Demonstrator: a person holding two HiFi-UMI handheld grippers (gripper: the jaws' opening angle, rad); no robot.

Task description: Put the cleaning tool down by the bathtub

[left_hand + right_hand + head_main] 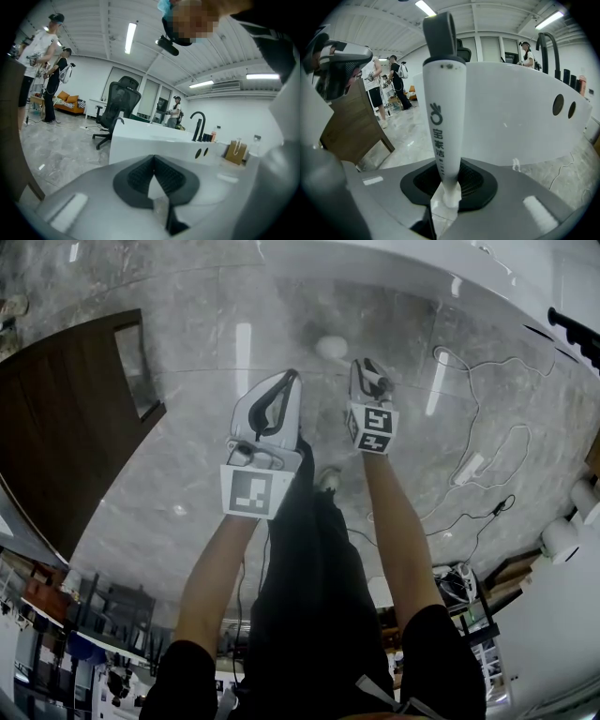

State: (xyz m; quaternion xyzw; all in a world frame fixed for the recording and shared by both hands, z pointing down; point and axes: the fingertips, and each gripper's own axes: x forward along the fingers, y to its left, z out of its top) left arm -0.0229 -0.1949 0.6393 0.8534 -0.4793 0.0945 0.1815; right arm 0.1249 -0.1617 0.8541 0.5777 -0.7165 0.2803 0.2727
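step: right gripper (449, 180) clamped on cleaning tool (443, 108), not set down yet | left gripper (154, 176): closed, empty | next: imo lower it onto floor (410, 140) beside bathtub (520, 117), then release

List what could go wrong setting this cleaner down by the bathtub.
The right tool pinches the white handle only at its narrow end, so it might swing or slip. Also, loose cables lie on the floor near the bathtub; it might land on them.
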